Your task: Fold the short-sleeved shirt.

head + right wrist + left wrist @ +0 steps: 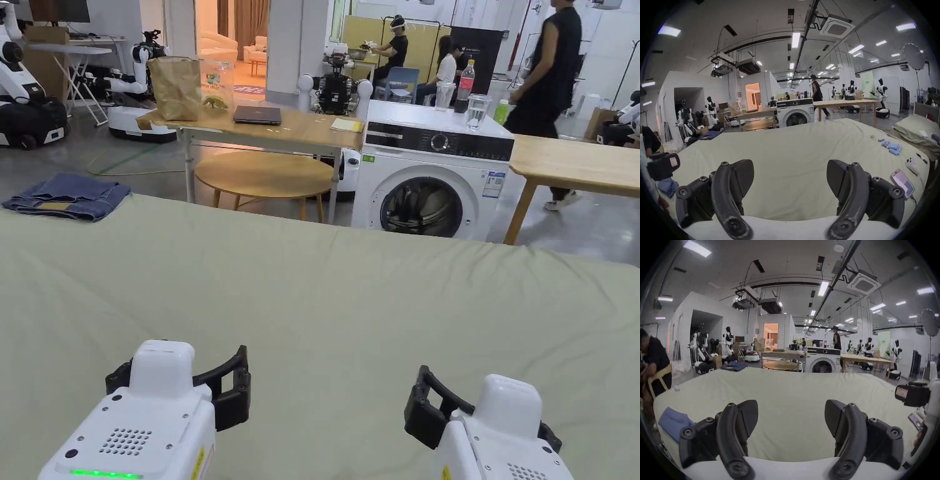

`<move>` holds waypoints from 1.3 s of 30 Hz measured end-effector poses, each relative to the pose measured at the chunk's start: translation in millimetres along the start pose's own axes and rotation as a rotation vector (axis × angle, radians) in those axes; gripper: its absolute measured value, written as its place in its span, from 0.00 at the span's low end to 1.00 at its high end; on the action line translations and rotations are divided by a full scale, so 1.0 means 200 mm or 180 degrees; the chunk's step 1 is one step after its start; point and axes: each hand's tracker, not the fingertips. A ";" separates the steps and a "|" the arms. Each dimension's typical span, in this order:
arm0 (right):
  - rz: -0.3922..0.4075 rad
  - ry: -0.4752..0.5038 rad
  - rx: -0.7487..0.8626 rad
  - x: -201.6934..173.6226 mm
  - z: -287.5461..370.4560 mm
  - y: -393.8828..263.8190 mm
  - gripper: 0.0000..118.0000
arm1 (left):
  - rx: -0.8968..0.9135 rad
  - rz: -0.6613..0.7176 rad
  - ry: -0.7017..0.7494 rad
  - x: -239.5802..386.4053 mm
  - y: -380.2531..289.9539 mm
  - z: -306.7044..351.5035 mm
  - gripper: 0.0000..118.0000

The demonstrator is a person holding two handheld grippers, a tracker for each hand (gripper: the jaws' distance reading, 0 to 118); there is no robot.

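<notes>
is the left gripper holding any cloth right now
No, in the left gripper view the left gripper has its jaws spread wide apart with only the bare pale green bed cover between them.

Bed (325, 294) spans the foreground. Left gripper (791, 417) and right gripper (790, 177) hover side by side over its near edge, fingers (743, 418) apart, nothing btwn them. Folded jeans (65, 195) lie on bed's far-left corner. Crumpled cloth (674, 422) sits on bed left of left gripper. Phone (903, 185) lies on bed just right of right gripper, w/ small cylinders (892, 148) further back. Behind bed: round table (265, 175) under a longer table (300, 130), washing machine (431, 172) to their right, another table (575, 164) right of that.
</notes>
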 end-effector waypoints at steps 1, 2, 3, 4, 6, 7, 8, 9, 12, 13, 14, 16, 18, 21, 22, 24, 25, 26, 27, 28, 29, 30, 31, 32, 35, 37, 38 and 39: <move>-0.0023 -0.0036 -0.0017 0.00 -0.01 0.00 0.80 | -0.0006 -0.0012 0.0012 0.01 0.00 0.00 0.73; -0.0040 -0.0078 -0.0037 0.00 -0.01 0.00 0.80 | -0.0010 -0.0023 0.0021 0.01 0.00 0.00 0.73; -0.0046 -0.0126 -0.0050 0.00 -0.01 0.00 0.80 | -0.0012 -0.0024 0.0022 0.01 0.00 0.00 0.73; -0.0067 -0.0180 -0.0070 0.00 -0.01 0.01 0.80 | -0.0013 -0.0020 0.0022 0.01 0.00 0.01 0.73; -0.0105 -0.0210 -0.0090 0.01 -0.01 0.02 0.80 | -0.0008 -0.0012 0.0005 0.01 -0.01 0.01 0.73; -0.0122 -0.0204 -0.0106 0.01 -0.01 0.02 0.80 | -0.0007 -0.0009 -0.0003 0.01 -0.01 0.01 0.73; -0.0153 -0.0193 -0.0120 0.01 -0.01 0.03 0.80 | -0.0010 -0.0005 -0.0012 0.01 -0.01 0.02 0.73; -0.0178 -0.0184 -0.0127 0.02 -0.01 0.03 0.80 | -0.0007 0.0005 -0.0016 0.01 -0.01 0.02 0.73; -0.0183 -0.0230 -0.0151 0.01 -0.01 0.03 0.80 | -0.0006 0.0036 -0.0039 0.01 0.00 0.02 0.73; -0.0156 -0.0274 -0.0151 0.00 -0.01 0.03 0.80 | 0.0001 0.0044 -0.0049 0.01 0.00 0.02 0.73; -0.0114 -0.0319 -0.0147 -0.01 -0.01 0.03 0.80 | 0.0001 0.0047 -0.0052 0.01 0.01 0.02 0.73; -0.0058 -0.0397 -0.0155 -0.03 -0.01 0.02 0.80 | -0.0002 0.0051 -0.0049 0.01 0.01 0.01 0.73; -0.0080 -0.0444 -0.0182 -0.04 -0.01 0.03 0.80 | 0.0002 0.0056 -0.0047 0.01 0.02 0.01 0.73; -0.0074 -0.0413 -0.0222 -0.05 -0.01 0.03 0.80 | -0.0014 0.0092 -0.0034 0.00 0.02 0.01 0.73; -0.0070 -0.0420 -0.0233 -0.05 -0.01 0.03 0.80 | -0.0014 0.0104 -0.0035 0.00 0.02 0.01 0.73; -0.0014 -0.0481 -0.0231 -0.06 -0.02 0.03 0.80 | -0.0022 0.0142 -0.0036 -0.01 0.03 0.02 0.73; 0.0015 -0.0517 -0.0229 -0.07 -0.02 0.02 0.80 | -0.0027 0.0156 -0.0034 -0.01 0.03 0.02 0.73; 0.0059 -0.0557 -0.0226 -0.07 -0.02 0.02 0.80 | -0.0033 0.0174 -0.0034 -0.02 0.03 0.02 0.73; 0.0084 -0.0590 -0.0222 -0.08 -0.02 0.01 0.80 | -0.0037 0.0188 -0.0035 -0.02 0.03 0.02 0.73; 0.0114 -0.0626 -0.0209 -0.08 -0.02 0.01 0.80 | -0.0046 0.0202 -0.0037 -0.03 0.03 0.02 0.73; 0.0145 -0.0644 -0.0204 -0.09 -0.02 0.00 0.80 | -0.0054 0.0214 -0.0035 -0.03 0.03 0.02 0.73; 0.0165 -0.0663 -0.0193 -0.09 -0.02 0.00 0.80 | -0.0058 0.0222 -0.0029 -0.03 0.03 0.02 0.73; 0.0191 -0.0687 -0.0196 -0.09 -0.02 0.00 0.80 | -0.0059 0.0227 -0.0022 -0.04 0.02 0.02 0.73; 0.0205 -0.0697 -0.0209 -0.09 -0.02 0.00 0.80 | -0.0058 0.0230 -0.0018 -0.04 0.02 0.02 0.73; 0.0257 -0.0686 -0.0251 -0.09 -0.03 -0.01 0.80 | -0.0075 0.0218 -0.0027 -0.05 0.02 0.02 0.73; 0.0270 -0.0669 -0.0238 -0.09 -0.03 -0.02 0.80 | -0.0103 0.0212 -0.0014 -0.05 0.02 0.02 0.73; 0.0279 -0.0685 -0.0226 -0.09 -0.03 -0.03 0.80 | -0.0111 0.0211 -0.0015 -0.05 0.01 0.02 0.73; 0.0282 -0.0728 -0.0201 -0.09 -0.03 -0.03 0.80 | -0.0114 0.0212 -0.0020 -0.05 0.01 0.02 0.73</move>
